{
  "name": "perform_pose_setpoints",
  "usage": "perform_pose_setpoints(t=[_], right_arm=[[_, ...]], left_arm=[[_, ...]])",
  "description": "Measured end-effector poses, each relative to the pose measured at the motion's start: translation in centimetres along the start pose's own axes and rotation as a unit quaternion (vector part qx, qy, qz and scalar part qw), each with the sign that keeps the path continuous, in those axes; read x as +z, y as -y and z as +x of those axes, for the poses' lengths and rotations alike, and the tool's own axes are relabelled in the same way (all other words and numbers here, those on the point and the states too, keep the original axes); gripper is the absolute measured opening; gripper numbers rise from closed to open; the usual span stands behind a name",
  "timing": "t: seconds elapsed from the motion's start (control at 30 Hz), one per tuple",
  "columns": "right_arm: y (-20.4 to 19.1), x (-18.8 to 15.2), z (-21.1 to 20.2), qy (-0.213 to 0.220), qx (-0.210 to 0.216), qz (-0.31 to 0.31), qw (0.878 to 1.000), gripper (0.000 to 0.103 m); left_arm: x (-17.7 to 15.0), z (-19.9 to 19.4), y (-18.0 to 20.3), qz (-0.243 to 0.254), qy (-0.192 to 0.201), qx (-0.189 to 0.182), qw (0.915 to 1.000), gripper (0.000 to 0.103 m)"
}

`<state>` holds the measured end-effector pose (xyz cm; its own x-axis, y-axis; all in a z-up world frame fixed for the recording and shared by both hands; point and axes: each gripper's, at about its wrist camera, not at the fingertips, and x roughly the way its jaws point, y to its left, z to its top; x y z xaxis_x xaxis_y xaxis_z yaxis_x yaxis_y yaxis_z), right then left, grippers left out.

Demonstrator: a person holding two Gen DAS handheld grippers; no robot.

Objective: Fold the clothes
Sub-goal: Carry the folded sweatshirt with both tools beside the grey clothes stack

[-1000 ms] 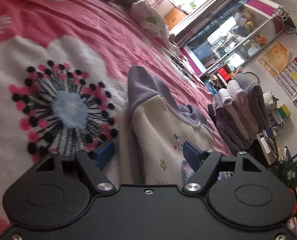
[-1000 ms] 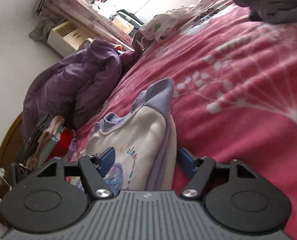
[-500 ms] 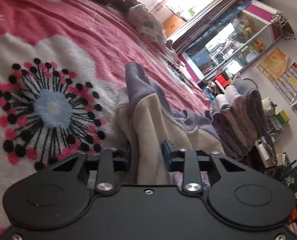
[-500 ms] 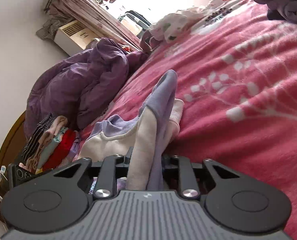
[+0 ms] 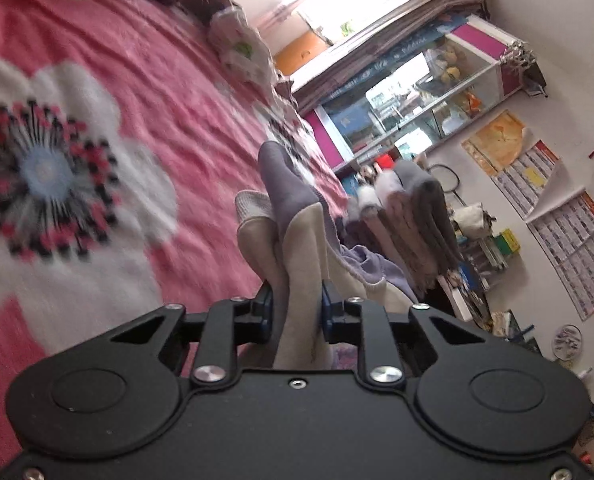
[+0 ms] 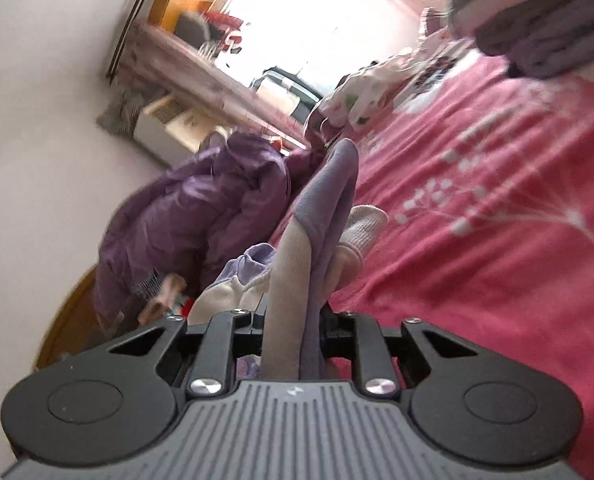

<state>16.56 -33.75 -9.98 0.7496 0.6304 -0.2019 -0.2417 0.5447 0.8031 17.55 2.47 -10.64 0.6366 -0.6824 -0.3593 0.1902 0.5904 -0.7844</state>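
Left wrist view: the left gripper [image 5: 295, 311] has its jaws pressed in on a bunched edge of a cream-and-lilac garment [image 5: 297, 240], whose lilac sleeve end stands up beyond the blue pads while the rest trails down to the right toward a lilac collar. The cloth is raised above the pink flowered blanket [image 5: 145, 92] that covers the bed; a stack of folded clothes [image 5: 413, 220] stands behind it near the bed's edge, and a glass cabinet [image 5: 409, 92] fills the far wall. Right wrist view: the right gripper [image 6: 291, 322] likewise pinches a gathered ridge of the same garment [image 6: 293, 280], cream on one face and lilac on the other, with a ribbed cuff drooping beside it; a purple jacket [image 6: 201, 216] lies heaped toward the wall and a small printed garment [image 6: 361, 96] rests farther up the blanket. Both views are motion-blurred. The step in hand appears to be a two-point lift of one side of the garment, each gripper holding one gathered point so that the side can be carried as a flap. The fold line and the garment's body lie mostly below the cameras, so how many folds it already carries cannot be told. The next move would call for keeping both pinches level and evenly spaced, sweeping the held edge across the body, and lowering it flat so that the edges meet before the cloth is let go.
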Motion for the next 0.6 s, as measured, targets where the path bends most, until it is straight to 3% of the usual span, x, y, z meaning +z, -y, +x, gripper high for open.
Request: perform_pose_setpoints(t=[0.03,0.07,0.13,0.17,0.4,0.47,0.57,0.6], right_arm=[[0.1,-0.3,-0.9,0.002,-0.009,0.005,1.0,0.022],[0.3,-0.7,-1.5,0.002,-0.027,0.007,1.0,0.024],[0.9,-1.6,-2.2,-0.001,-0.087,0.005,0.996,0.045],[1.3,-2.0,-2.5,-0.004,-0.109,0.007,0.994,0.07],[1.4,-4.3,-3.9,-0.012,-0.128,-0.008,0.992,0.067],[1.6,-4.5,-3.7,-0.006,-0.128,-0.012,0.992,0.065],[2.0,-4.7,-3.4,0.0,-0.123,-0.011,0.992,0.05],[2.1,-4.6,-3.4,0.0,-0.12,-0.009,0.993,0.034]], left_arm=[[-0.6,0.3,-0.2,0.002,-0.014,0.018,0.9997,0.024],[-1.3,0.7,-0.6,0.01,-0.029,0.036,0.9989,0.036],[-2.5,1.2,-1.2,0.019,-0.051,0.064,0.9965,0.057],[-2.9,1.0,-1.5,0.018,-0.05,0.064,0.9965,0.057],[-4.2,0.9,-1.1,0.046,-0.043,0.056,0.9964,0.057],[-4.5,0.9,-0.9,0.055,-0.041,0.054,0.9962,0.051],[-4.8,1.3,-1.1,0.063,-0.042,0.042,0.9962,0.029],[-4.6,1.3,-1.0,0.062,-0.039,0.034,0.9967,0.025]])
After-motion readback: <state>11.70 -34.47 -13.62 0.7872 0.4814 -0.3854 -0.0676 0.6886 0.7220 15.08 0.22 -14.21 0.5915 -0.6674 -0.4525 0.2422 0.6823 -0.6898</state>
